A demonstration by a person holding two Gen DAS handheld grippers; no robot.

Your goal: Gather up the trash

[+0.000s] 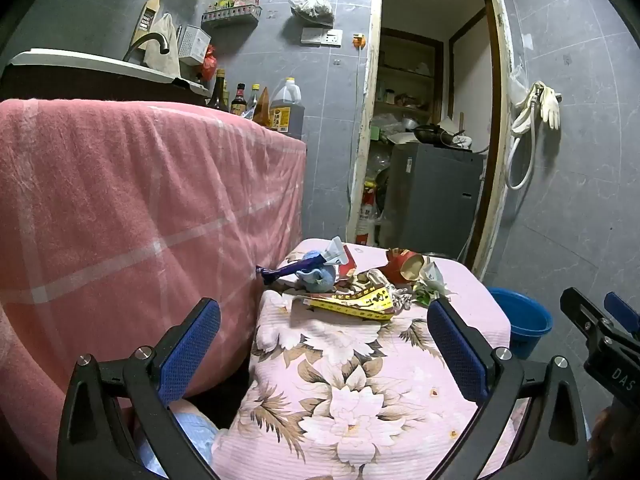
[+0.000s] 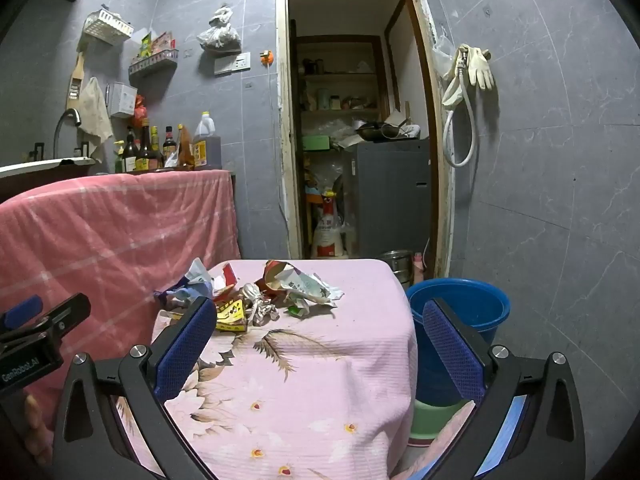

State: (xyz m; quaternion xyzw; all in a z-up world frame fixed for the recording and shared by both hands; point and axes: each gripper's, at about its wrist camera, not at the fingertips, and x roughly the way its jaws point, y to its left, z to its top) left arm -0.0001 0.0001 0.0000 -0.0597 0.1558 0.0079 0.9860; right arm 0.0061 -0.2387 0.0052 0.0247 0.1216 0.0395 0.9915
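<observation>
Broadly, the setting itself carried the first hazard: the small table was draped in a loose pink floral cloth that hung over its edges, and any finger that dug down into it would likely have snagged the fabric and dragged the whole heap along; beside the table's right edge, on the floor, stood the blue bucket, seemingly the place for the rubbish, yet it sat lower than the tabletop and off to one side, so a piece let go too soon would probably have dropped onto the floor between them; the trash pile lay bunched at the far end of the cloth, a tangle of torn wrappers touching and overlapping one another, so a grab at one scrap could well have pulled its neighbours off the far edge; the yellow box, flattened and lying nearest, looked thin enough to slip from a shallow pinch; the crumpled blue wrapper sat at the left of the heap, close to the pink-covered counter, where a wide approach might have brushed the hanging cover; the left gripper and the right gripper both hung short of the pile with jaws spread wide and nothing between them, close enough together that reaching at once risked a knock.
</observation>
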